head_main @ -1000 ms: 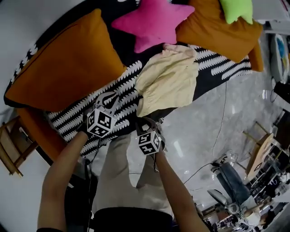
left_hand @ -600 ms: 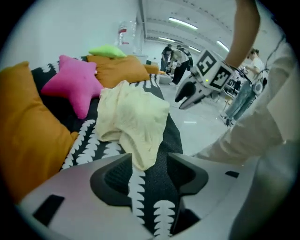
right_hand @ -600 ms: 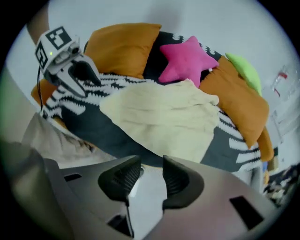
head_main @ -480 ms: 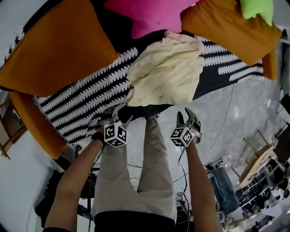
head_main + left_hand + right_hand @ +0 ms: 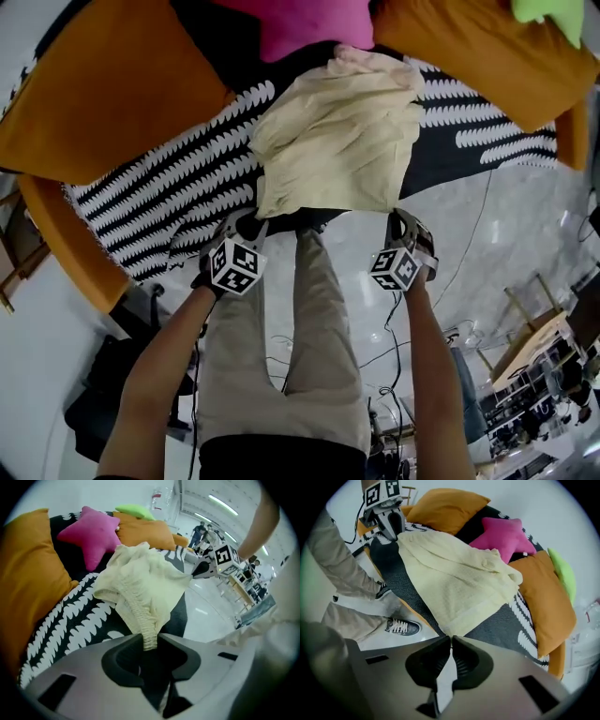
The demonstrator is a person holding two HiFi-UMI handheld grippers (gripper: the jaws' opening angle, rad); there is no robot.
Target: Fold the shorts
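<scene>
The left gripper (image 5: 150,641) points steeply down at the near edge of the cover (image 5: 169,202). Its jaws are closing, with the gathered waistband (image 5: 140,616) caught between the tips. The right gripper (image 5: 450,638) stands well apart from it along the same edge. Its jaws are closed tip to tip at the corner of the hem (image 5: 485,607), and they seem to pinch that corner, though the cloth there is too thin to be sure.

The legs (image 5: 319,309) stand between the two grippers and close to the edge, so there is little room between them. Outside the right gripper lies open floor (image 5: 487,253) crossed by a thin cable.

The shorts (image 5: 333,141) are pale yellow. They lie spread and rumpled on the cover, reaching from the two grippers at its near edge toward the cushions. Bare patterned cover stretches away on the left gripper's side, with only a narrower strip on the right gripper's side.

Beyond this, one orange cushion (image 5: 103,94) bounds the cover past the bare stretch. A pink star cushion (image 5: 314,23) touches the far end of the shorts. A second orange cushion (image 5: 478,47) sits just beside that end, with a green cushion (image 5: 553,11) on top of it.
</scene>
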